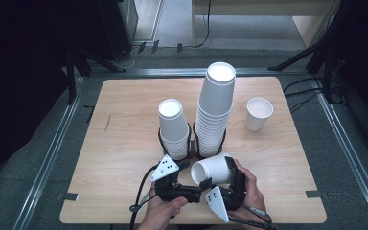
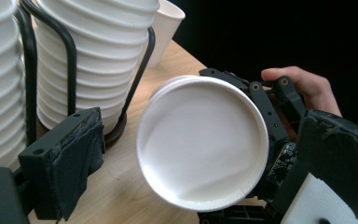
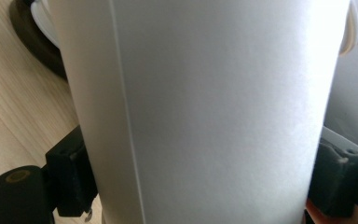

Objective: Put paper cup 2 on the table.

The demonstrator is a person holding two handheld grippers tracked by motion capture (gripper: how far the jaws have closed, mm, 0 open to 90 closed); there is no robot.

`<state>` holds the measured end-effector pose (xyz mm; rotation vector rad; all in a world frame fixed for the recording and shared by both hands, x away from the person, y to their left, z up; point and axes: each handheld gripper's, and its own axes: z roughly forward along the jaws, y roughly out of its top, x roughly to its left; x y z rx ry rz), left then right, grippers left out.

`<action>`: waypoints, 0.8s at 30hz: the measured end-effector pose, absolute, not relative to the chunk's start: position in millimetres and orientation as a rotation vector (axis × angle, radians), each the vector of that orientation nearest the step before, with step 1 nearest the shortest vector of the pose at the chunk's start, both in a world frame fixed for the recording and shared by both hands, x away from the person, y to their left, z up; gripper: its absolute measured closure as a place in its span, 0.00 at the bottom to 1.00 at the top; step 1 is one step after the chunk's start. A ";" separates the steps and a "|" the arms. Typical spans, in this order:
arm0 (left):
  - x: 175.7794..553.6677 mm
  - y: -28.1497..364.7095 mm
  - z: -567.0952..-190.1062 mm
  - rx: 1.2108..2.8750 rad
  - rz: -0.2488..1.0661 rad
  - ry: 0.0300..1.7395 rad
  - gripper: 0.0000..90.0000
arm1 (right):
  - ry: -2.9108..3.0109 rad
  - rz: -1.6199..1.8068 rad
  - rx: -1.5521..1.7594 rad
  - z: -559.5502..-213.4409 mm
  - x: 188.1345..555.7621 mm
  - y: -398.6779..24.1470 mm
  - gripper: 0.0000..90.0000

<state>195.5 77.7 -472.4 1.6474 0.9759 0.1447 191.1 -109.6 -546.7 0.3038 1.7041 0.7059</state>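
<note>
Right gripper (image 1: 220,179) clamps sideways paper cup (image 1: 213,170) near tall stack (image 1: 214,112); left gripper (image 1: 184,175) spread wide at cup's mouth. Likely next: separate nested cups.

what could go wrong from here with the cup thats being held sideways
1. The white paper cup lies on its side between the right gripper jaws; thin paper may crush or slip.
2. It sits close to the tall stack of white cups in its black wire holder; a swing could bump and topple the stack.
3. The left gripper is open around the cup's base; the two grippers could collide.
</note>
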 end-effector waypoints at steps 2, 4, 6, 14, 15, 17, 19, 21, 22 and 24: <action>195.9 77.0 -473.3 1.655 0.153 0.988 0.02 | 1.699 0.707 0.290 -546.8 190.1 -108.4 0.15; 196.7 76.7 -474.4 1.658 0.159 1.010 0.05 | 1.697 0.706 0.277 -547.0 189.0 -107.4 0.15; 197.6 77.0 -475.5 1.658 0.149 1.021 0.06 | 1.689 0.694 0.256 -547.5 187.6 -106.0 0.15; 199.1 73.3 -478.5 1.686 0.108 1.051 0.15 | 1.677 0.688 0.231 -548.4 184.8 -102.3 0.14; 199.1 72.9 -478.7 1.687 0.102 1.053 0.15 | 1.676 0.686 0.227 -548.4 184.7 -102.2 0.14; 199.2 72.5 -478.9 1.688 0.095 1.057 0.16 | 1.675 0.688 0.232 -548.7 184.2 -101.7 0.14; 199.2 72.5 -478.9 1.686 0.090 1.061 0.17 | 1.672 0.683 0.222 -548.7 183.9 -101.2 0.14; 199.1 72.7 -478.7 1.687 0.085 1.058 0.20 | 1.675 0.688 0.222 -549.1 183.5 -100.4 0.14; 198.8 72.6 -478.5 1.691 0.085 1.058 0.22 | 1.674 0.685 0.221 -549.3 183.3 -100.1 0.14; 198.3 71.8 -478.6 1.697 0.089 1.056 0.23 | 1.677 0.684 0.227 -550.1 182.8 -99.6 0.14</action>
